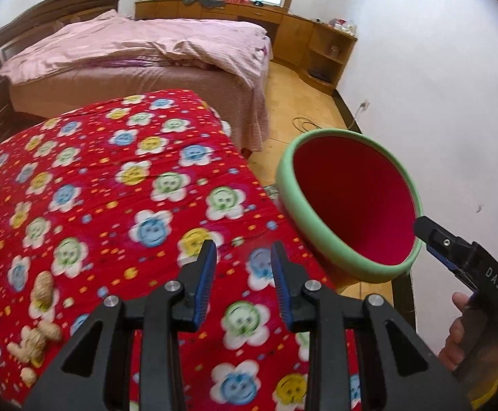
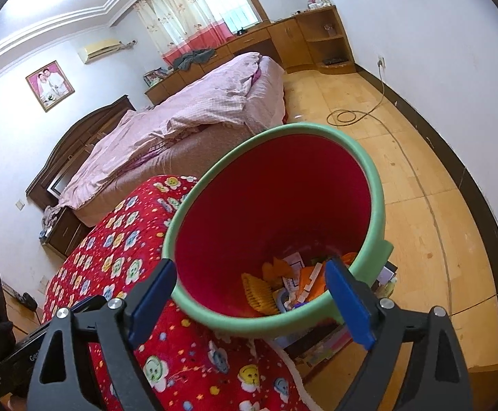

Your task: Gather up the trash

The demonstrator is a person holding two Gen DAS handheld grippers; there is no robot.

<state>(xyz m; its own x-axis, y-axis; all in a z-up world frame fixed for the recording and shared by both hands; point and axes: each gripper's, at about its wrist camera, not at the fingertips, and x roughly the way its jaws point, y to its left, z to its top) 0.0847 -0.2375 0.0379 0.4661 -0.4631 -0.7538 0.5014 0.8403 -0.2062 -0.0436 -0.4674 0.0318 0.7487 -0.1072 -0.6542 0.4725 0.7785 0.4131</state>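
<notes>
Bedroom scene: a red flowered blanket (image 1: 118, 185) with peanut shells (image 1: 40, 315) at its near left. The bin (image 2: 372, 178) is straddled by wide right tongs (image 2: 252, 294); left tongs (image 1: 242, 270) are narrow, empty.

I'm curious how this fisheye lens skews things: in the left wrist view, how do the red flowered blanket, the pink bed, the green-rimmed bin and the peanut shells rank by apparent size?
1. Red flowered blanket, though nearness inflates it.
2. Pink bed, farther away, so likely shrunk.
3. Green-rimmed bin.
4. Peanut shells, clearly smallest.
</notes>
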